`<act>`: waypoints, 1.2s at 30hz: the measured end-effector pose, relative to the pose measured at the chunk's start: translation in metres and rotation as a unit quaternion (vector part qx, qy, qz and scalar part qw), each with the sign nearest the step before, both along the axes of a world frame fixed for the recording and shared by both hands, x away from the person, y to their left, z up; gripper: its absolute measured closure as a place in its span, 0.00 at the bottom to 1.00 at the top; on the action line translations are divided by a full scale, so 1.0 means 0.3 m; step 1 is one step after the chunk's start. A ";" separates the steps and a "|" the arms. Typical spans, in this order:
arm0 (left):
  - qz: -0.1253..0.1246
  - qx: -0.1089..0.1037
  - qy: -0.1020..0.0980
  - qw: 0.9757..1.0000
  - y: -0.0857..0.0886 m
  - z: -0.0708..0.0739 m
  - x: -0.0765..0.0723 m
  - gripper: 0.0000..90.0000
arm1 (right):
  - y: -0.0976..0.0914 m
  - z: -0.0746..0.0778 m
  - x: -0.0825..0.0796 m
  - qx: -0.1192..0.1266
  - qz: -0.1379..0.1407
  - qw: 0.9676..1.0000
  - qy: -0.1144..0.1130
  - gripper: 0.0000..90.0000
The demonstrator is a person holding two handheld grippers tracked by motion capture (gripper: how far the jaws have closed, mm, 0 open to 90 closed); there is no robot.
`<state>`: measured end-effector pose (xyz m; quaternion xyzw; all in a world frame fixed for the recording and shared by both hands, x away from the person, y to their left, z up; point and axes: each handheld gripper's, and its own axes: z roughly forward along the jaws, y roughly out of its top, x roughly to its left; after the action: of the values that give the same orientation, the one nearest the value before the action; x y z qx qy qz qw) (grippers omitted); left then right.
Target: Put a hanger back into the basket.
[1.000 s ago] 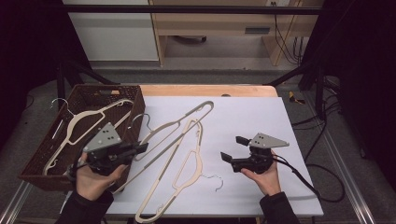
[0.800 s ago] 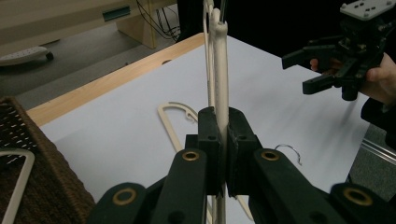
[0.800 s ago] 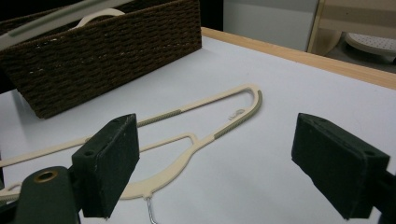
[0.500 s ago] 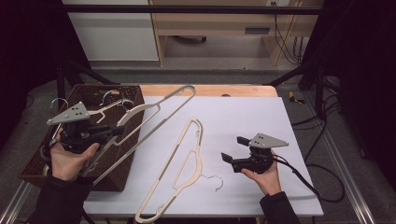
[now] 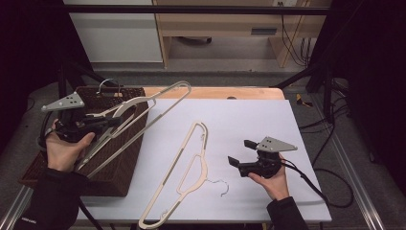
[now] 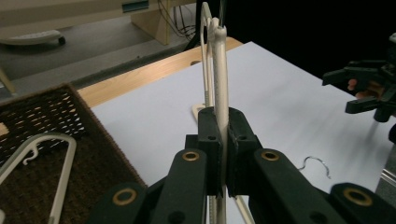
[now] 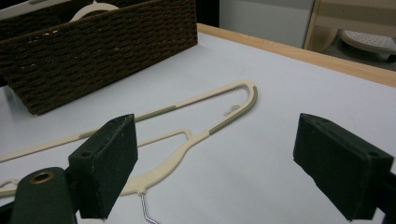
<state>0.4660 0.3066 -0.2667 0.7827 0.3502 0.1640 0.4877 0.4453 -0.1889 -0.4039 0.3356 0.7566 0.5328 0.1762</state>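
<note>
Right tool (image 5: 238, 154): held low over the near right of the white tabletop (image 5: 249, 120), jaws wide apart with nothing between them; it hovers just right of the lying hanger, likely waiting its turn.
Lying hanger (image 5: 184, 172): cream plastic, flat on the tabletop in front of the person, wire hook toward the near edge; probably next to go.
Left tool (image 5: 112, 122): clamped shut on the carried hanger; in the left gripper view the pads pinch its thin bar edge-on.
Carried hanger (image 5: 143, 108): lifted clear of the tabletop, slanting up and away over the basket's right rim, held by one bar so it can be lowered inside.
Wicker basket (image 5: 119, 163): dark brown, at the tabletop's left edge; another hanger (image 6: 56, 172) already lies in it.
Change: a second ago the carried hanger was low over the tabletop's middle; the left hand has swung it left above the basket, while the right hand has kept still.
</note>
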 end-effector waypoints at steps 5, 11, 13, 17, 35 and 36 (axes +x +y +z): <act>-0.009 -0.011 -0.017 1.000 0.009 0.052 -0.021 0.96 | 0.001 -0.003 0.001 -0.001 0.002 1.000 0.001 0.15; -0.015 0.010 -0.037 0.999 0.049 0.114 -0.024 0.96 | -0.005 0.000 0.000 0.000 0.000 1.000 -0.001 0.15; -0.018 0.016 -0.039 0.999 0.074 0.103 -0.013 0.96 | -0.004 -0.001 0.001 -0.001 0.000 1.000 -0.001 0.15; -0.002 0.033 -0.033 0.999 0.113 0.076 0.006 0.96 | -0.003 -0.003 0.002 -0.002 0.001 1.000 0.000 0.15; 0.059 0.023 -0.021 0.998 0.375 -0.056 0.051 0.96 | 0.003 -0.016 0.008 -0.005 -0.001 1.000 0.005 0.15; 0.062 0.023 -0.028 0.997 0.389 -0.053 0.052 0.96 | 0.005 -0.016 0.007 -0.003 -0.002 1.000 0.007 0.15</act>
<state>0.4817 0.4232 -0.2826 0.7657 0.3805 0.2240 0.4677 0.4476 -0.1875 -0.4088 0.3400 0.7589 0.5278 0.1727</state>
